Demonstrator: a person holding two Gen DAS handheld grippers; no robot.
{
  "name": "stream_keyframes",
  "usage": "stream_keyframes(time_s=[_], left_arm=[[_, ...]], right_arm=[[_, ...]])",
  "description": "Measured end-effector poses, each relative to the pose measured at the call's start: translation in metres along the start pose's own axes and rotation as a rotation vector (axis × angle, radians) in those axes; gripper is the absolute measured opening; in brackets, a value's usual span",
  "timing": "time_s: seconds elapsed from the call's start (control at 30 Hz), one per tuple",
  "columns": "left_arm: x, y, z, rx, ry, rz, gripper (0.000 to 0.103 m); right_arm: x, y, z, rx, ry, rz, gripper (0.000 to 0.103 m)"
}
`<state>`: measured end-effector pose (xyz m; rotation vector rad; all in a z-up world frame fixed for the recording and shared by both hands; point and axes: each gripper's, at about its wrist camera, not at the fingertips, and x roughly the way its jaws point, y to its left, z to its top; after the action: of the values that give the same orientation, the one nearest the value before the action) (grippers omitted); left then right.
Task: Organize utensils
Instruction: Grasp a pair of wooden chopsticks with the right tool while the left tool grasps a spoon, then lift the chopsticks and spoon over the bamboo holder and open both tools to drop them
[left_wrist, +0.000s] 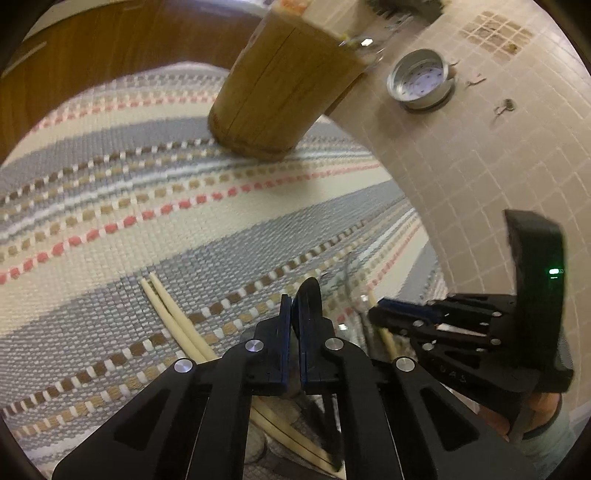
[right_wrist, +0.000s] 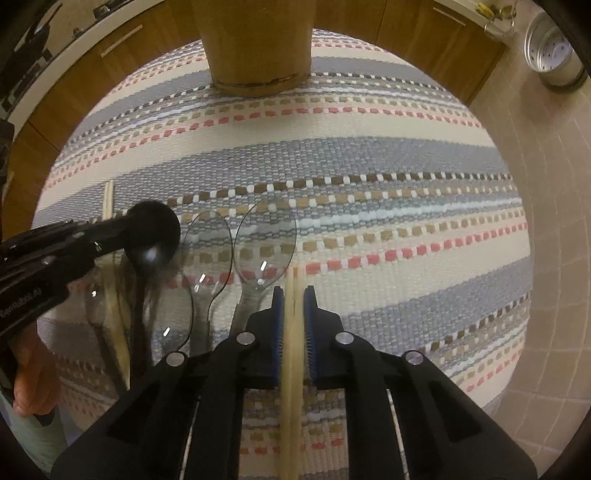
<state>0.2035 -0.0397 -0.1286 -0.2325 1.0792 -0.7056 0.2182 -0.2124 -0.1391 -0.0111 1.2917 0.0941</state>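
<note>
Striped mat (right_wrist: 369, 166) over tiled floor (right_wrist: 546, 258) is our workspace, with a wooden holder (right_wrist: 255, 48) standing upright at its far edge, likely the utensils' destination. Our left gripper (left_wrist: 293, 306) is clamped on a black spoon (right_wrist: 155, 240), bowl forward. Our right gripper (right_wrist: 293, 295) sits narrowed around a chopstick pair (right_wrist: 291, 350), seemingly mid-grasp. We count two clear spoons (right_wrist: 266, 243) and another chopstick pair (left_wrist: 173, 317) on the mat.
</note>
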Motion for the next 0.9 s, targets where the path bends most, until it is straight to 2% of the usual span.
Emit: stream_keyframes(time_s=[0.3, 0.57, 0.9], left_arm=[[-0.033, -0.015, 0.000, 0.071, -0.097, -0.018, 0.001], [-0.072, -0.035, -0.005, 0.144, -0.207, -0.004, 0.001], [-0.115, -0.068, -0.012, 0.222, -0.336, 0.022, 0.001]], right_arm=[[-0.033, -0.007, -0.017, 0.013, -0.092, 0.080, 0.009], [-0.103, -0.027, -0.056, 0.005, -0.299, 0.148, 0.009], [-0.157, -0.030, -0.074, -0.015, -0.489, 0.142, 0.009]])
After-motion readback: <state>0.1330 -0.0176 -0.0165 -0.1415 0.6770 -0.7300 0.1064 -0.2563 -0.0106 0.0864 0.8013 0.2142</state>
